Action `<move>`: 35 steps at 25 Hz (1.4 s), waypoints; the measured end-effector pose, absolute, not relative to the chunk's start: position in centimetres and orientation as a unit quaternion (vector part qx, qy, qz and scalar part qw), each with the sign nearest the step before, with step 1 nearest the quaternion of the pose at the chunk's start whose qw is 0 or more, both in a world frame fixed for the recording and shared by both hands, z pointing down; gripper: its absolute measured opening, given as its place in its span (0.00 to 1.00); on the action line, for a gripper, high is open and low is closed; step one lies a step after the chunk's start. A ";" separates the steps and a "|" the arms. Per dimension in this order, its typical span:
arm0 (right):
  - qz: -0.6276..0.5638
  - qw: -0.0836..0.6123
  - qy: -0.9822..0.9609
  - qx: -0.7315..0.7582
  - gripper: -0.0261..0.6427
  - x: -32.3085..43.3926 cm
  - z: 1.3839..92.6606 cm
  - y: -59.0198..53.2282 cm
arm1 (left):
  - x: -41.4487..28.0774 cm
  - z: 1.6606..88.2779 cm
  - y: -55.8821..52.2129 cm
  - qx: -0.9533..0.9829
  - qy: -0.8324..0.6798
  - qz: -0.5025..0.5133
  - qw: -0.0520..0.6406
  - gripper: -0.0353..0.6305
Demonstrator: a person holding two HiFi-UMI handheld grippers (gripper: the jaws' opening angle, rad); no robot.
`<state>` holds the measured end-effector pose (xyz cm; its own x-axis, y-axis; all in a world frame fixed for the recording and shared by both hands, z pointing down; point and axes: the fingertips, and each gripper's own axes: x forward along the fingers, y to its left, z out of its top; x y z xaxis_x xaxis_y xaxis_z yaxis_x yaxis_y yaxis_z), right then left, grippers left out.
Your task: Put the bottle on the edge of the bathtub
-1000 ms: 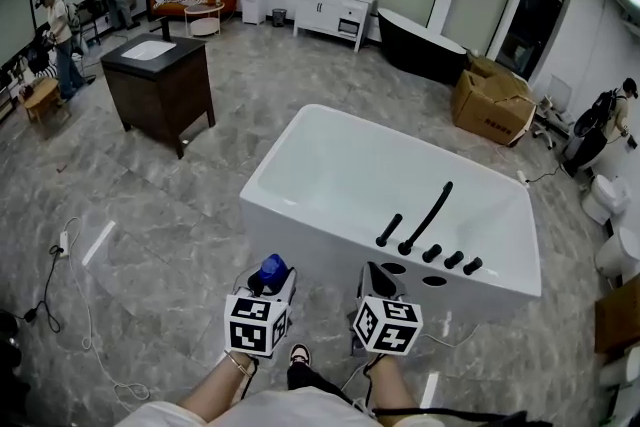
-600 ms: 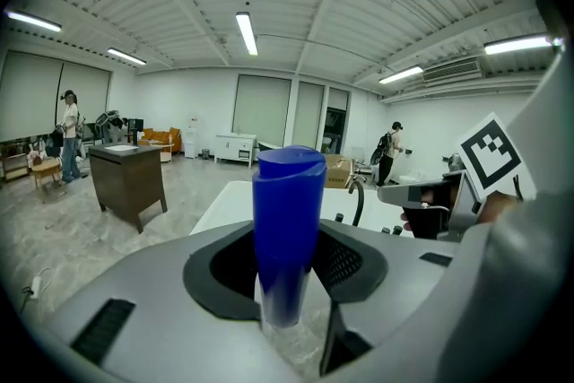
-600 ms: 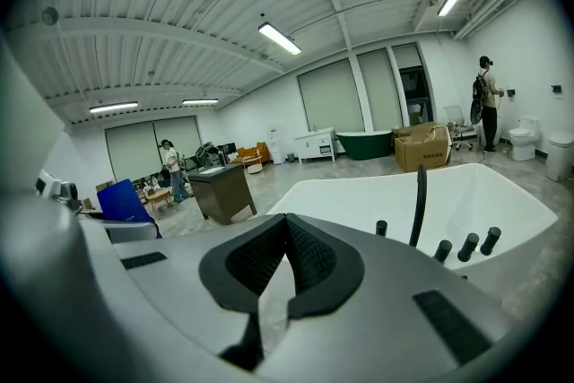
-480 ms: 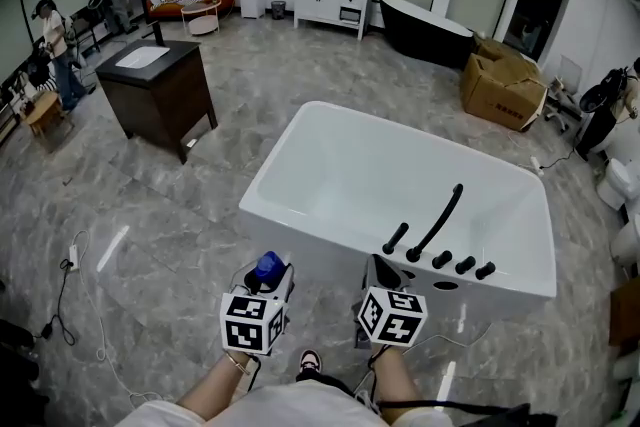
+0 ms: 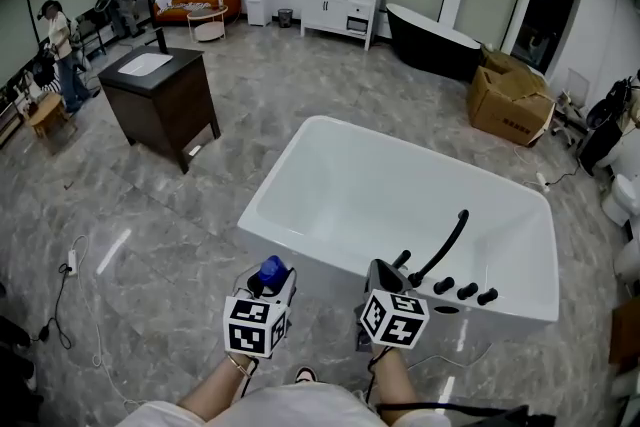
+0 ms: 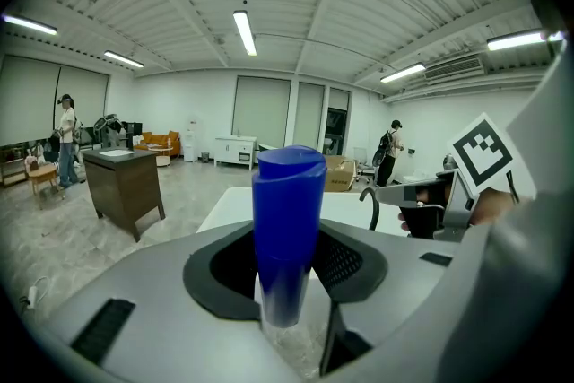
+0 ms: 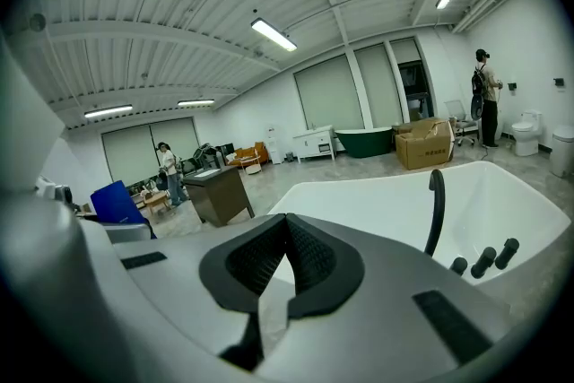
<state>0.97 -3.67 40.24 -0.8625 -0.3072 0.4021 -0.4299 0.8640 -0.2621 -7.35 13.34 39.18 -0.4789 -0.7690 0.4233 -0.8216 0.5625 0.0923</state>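
Observation:
A bottle with a tall blue cap (image 6: 289, 233) stands upright between the jaws of my left gripper (image 5: 270, 282), which is shut on it; its clear lower body shows between the pads. The blue cap (image 5: 272, 271) pokes up in front of the left marker cube in the head view. My right gripper (image 5: 380, 277) is shut with nothing in it; its dark pads (image 7: 285, 263) meet. Both grippers hover over the floor just short of the white bathtub (image 5: 300, 245), near its front rim. A black faucet (image 5: 446, 245) and knobs sit on the tub's right front ledge.
A dark wooden vanity cabinet (image 5: 160, 95) stands at the back left. A black tub (image 5: 432, 37), cardboard boxes (image 5: 508, 103) and a white cabinet (image 5: 344, 9) line the far side. People stand at the far left (image 5: 58, 45) and right. Cables (image 5: 70, 265) lie on the marble floor.
Both grippers have moved forward with the person, so the bathtub now lies closer in the head view. The bottle stays in the left gripper's jaws; the right jaws stay shut.

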 end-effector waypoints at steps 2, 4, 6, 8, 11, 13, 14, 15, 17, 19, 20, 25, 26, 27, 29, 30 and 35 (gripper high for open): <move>0.172 0.174 -0.951 0.190 0.08 0.0 40.1 -4.2 | -8.1 39.1 12.9 0.460 -0.860 0.060 0.211 0.30; 0.170 0.174 -0.952 0.186 0.08 -0.9 39.9 -4.6 | -8.9 39.0 12.6 0.456 -0.863 0.056 0.210 0.30; 0.168 0.176 -0.953 0.181 0.08 -1.6 39.9 -5.0 | -9.6 39.0 12.2 0.452 -0.865 0.053 0.211 0.30; 0.164 0.178 -0.953 0.179 0.08 -2.1 39.9 -5.4 | -10.2 38.8 11.9 0.448 -0.868 0.050 0.209 0.30; 0.163 0.182 -0.953 0.177 0.08 -2.6 40.1 -5.9 | -10.7 38.7 11.7 0.443 -0.872 0.046 0.205 0.30; 0.164 0.185 -0.953 0.173 0.08 -2.7 40.4 -6.0 | -10.8 38.8 11.7 0.437 -0.874 0.043 0.208 0.30; 0.166 0.186 -0.953 0.172 0.08 -2.8 40.5 -6.0 | -10.9 38.9 11.7 0.435 -0.875 0.042 0.210 0.30; 0.167 0.187 -0.953 0.170 0.08 -2.9 40.6 -5.9 | -11.1 39.0 11.7 0.433 -0.875 0.041 0.212 0.30; 0.171 0.191 -0.952 0.169 0.08 -3.0 41.0 -5.8 | -11.2 39.3 11.8 0.431 -0.875 0.042 0.217 0.30; 0.176 0.195 -0.950 0.169 0.08 -2.8 41.4 -5.8 | -11.2 39.6 11.6 0.432 -0.873 0.047 0.221 0.30; 0.178 0.196 -0.949 0.169 0.08 -2.6 41.5 -6.0 | -11.2 39.6 11.5 0.433 -0.872 0.050 0.222 0.30; 0.187 0.191 -0.947 0.180 0.08 -1.8 41.2 -6.9 | -11.0 38.8 10.6 0.442 -0.869 0.058 0.214 0.30; 0.189 0.190 -0.946 0.182 0.08 -1.6 41.3 -7.1 | -10.9 38.6 10.4 0.444 -0.869 0.061 0.212 0.30; 0.191 0.190 -0.945 0.184 0.08 -1.5 41.4 -7.3 | -10.9 38.5 10.3 0.445 -0.868 0.062 0.210 0.30; 0.195 0.191 -0.943 0.188 0.08 -1.3 41.7 -7.5 | -11.0 38.4 10.1 0.448 -0.867 0.065 0.207 0.30; 0.198 0.192 -0.942 0.190 0.08 -1.2 41.9 -7.5 | -11.1 38.5 10.0 0.450 -0.867 0.066 0.206 0.30; 0.194 0.196 -0.942 0.190 0.08 -1.7 42.4 -7.4 | -12.2 38.5 9.5 0.456 -0.865 0.063 0.201 0.30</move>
